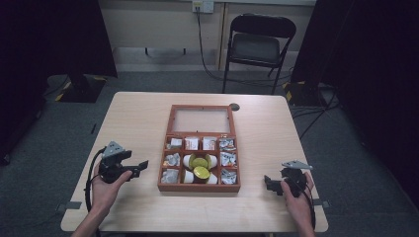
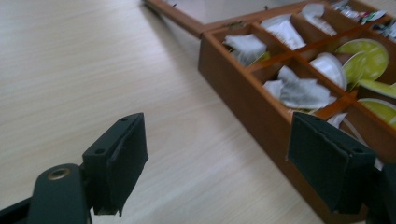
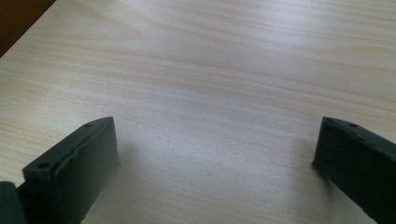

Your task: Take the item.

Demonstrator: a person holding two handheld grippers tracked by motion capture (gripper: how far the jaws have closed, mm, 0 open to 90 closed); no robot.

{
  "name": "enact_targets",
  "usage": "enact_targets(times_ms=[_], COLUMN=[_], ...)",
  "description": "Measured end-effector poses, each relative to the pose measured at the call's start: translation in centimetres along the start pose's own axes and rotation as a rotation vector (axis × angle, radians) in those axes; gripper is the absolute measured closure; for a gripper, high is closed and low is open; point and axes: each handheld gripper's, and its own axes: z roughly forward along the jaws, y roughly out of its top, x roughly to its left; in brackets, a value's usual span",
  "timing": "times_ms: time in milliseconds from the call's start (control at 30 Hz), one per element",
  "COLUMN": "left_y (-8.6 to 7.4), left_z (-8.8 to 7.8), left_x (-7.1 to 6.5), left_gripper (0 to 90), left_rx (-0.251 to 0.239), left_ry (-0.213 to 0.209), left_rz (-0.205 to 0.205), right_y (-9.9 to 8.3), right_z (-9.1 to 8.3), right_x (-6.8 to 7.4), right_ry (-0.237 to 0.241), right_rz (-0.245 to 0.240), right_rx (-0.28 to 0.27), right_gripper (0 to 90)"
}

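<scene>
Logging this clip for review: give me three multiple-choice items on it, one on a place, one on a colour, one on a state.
1. Where does the wooden box sit?
A. mid-table, between the two hand-held grippers
B. on the chair
C. on the floor

2. What colour are the round lids in the box's middle compartments?
A. red
B. yellow-green
C. blue

3. How is the box's lid?
A. shut
B. taken off and set on the floor
C. open, lying flat behind the box

Answers:
1 A, the left hand-held gripper and the right hand-held gripper flank it on the table.
2 B, the high view shows them yellow-green.
3 C, the compartments are exposed and the lid lies flat on the table.
</scene>
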Motion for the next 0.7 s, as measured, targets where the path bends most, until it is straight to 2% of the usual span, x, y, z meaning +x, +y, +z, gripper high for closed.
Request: enact_targets(times_ms=[200, 367, 467, 700], left_y=[1.2, 1.9, 1.9, 2.7], left_z=[0.0, 0.5, 1.1, 1.6], left_x=[-1.0, -1.7, -2.3, -3.0], left_gripper=[20.4, 20.9, 20.2, 20.2], left_rx=[0.003, -0.006, 0.025, 0.033], left_ry=[-0.016, -0.064, -0.11, -0.136], left_rz=[0.04, 0.047, 0.083, 0.091], right_y=[0.0, 0.0, 0.0, 0.0], right_z=[0.0, 0.0, 0.0, 0.0], right_x=[0.0, 0.0, 0.0, 0.0], right_ry=[0.0, 0.0, 0.001, 0.001], right_rz=[0.0, -0.001, -0.001, -0.002], right_rx=[0.0, 0.0, 0.0, 0.0], right_gripper=[0.0, 0.0, 0.0, 0.0])
